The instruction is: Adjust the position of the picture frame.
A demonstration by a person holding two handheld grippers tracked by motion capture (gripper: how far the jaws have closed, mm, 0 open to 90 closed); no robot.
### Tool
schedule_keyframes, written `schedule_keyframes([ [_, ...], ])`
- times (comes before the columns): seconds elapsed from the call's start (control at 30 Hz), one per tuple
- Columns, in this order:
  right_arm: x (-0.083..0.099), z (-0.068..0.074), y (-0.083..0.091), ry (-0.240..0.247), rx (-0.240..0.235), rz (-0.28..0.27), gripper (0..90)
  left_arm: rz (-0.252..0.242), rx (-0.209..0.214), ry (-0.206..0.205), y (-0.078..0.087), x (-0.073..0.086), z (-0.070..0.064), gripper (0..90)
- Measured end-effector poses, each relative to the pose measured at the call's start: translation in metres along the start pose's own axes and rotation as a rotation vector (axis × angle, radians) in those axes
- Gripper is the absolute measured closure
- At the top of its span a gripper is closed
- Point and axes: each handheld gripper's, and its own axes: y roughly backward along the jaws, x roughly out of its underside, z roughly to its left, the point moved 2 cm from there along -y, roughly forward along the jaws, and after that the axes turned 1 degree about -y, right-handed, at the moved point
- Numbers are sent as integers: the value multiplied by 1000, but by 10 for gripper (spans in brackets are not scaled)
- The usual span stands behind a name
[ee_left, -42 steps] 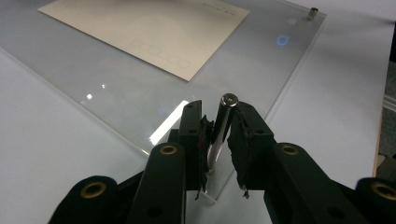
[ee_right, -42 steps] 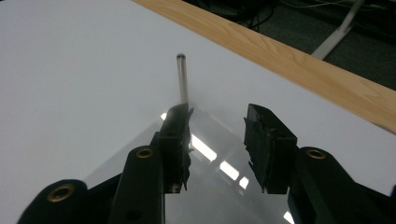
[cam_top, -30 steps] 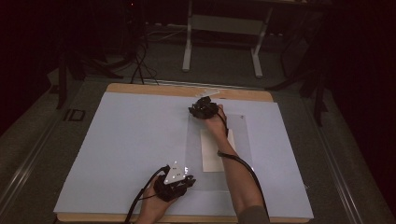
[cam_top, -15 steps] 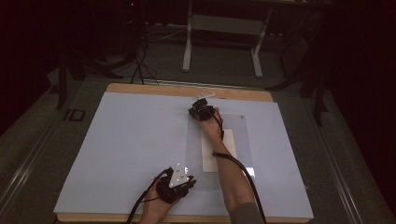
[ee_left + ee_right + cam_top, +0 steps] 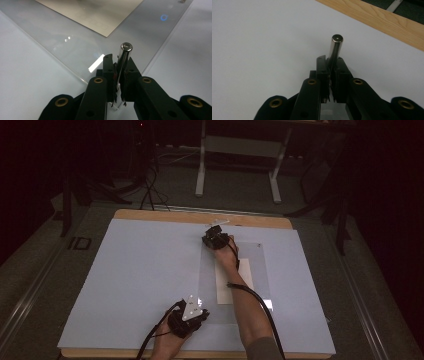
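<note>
A: Since one second ago, the right gripper [image 5: 216,239] has drawn back slightly from the far edge toward the left, while the left gripper [image 5: 186,319] has held its place near the front edge. State the layout, largest item first.

B: The table [image 5: 140,265] carries a pale sheet with a wooden border showing at the far side. On it, right of centre, lies a clear plastic sheet [image 5: 207,275], and under or within that sheet lies a cream paper strip [image 5: 235,287].

A: Why are the grippers at opposite ends?

B: Judged from their positions, each works one end of the clear sheet: the right gripper at the far left corner, the left gripper at the near left corner. That spacing suits pinning or lifting the sheet evenly.

A: Jaw state?

B: Both are closed on loads. In the left gripper view, the jaws clamp a left metal pin [image 5: 124,56], which stands up over the near corner of the clear plastic sheet [image 5: 75,42]. In the right gripper view, the jaws clamp a right metal pin [image 5: 335,48] above the white surface, near the wooden edge [image 5: 382,21].

A: Contact with the sheet?

B: It cannot be told from these views.
</note>
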Motion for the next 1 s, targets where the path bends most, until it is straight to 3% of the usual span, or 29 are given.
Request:
schedule_keyframes([
  [0.27, -3, 2, 1, 35, 22, 17, 853, -25, 6, 18, 4, -1, 3, 845],
  [0.6, -10, -5, 16, 11, 44, 17, 847, -94, 27, 83, 22, -2, 16, 835],
  [0.77, -7, -17, 28, -4, 75, 37, 843, -126, 34, 143, 35, -1, 32, 829],
  [1.0, 8, -39, 50, -68, 139, 74, 844, -160, -13, 243, 48, 3, 64, 821],
])
